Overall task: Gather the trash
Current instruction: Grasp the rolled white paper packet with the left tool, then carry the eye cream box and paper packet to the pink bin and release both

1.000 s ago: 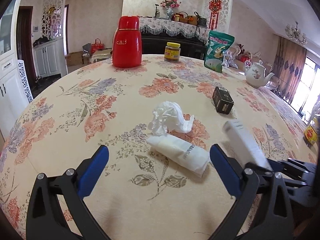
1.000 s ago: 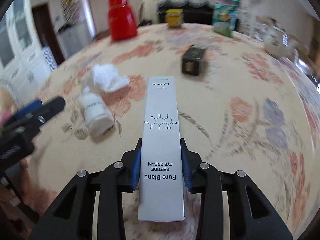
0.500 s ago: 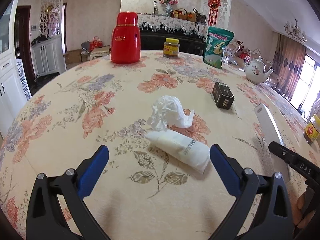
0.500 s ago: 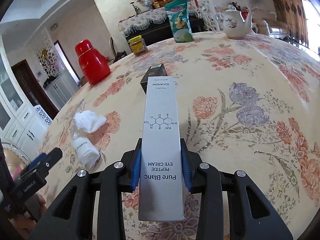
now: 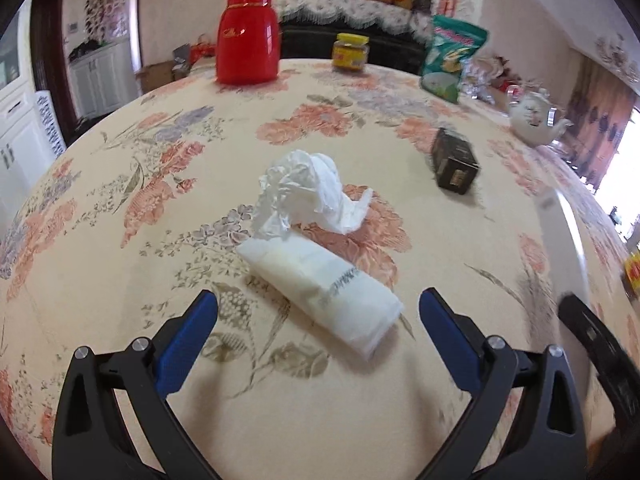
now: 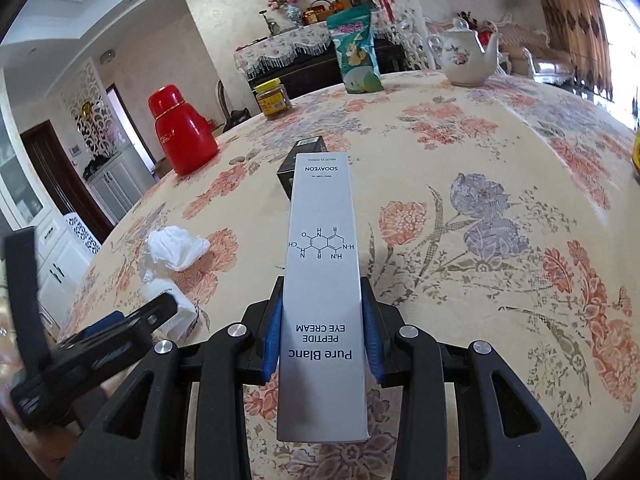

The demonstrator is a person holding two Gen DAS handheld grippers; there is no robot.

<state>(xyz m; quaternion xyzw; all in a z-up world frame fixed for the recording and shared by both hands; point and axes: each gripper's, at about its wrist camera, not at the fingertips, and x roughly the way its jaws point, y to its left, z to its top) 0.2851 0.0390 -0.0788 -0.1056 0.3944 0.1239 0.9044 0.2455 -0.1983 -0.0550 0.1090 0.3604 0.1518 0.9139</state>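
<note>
The right gripper has its jaws clamped on the sides of a long white eye-cream box, gripped near the printed end so most of its length sticks out forward, clear of the tabletop; held that way it is ready to be carried off as trash. The left gripper has its jaws spread wide with nothing between the pads, angled down at a rolled white packet lying just ahead, probably the next pick-up. A crumpled tissue touches the packet's far end. Beyond lie a small dark box, then a red flask, a yellow-lidded jar, a green snack bag and a teapot, likely kept.
</note>
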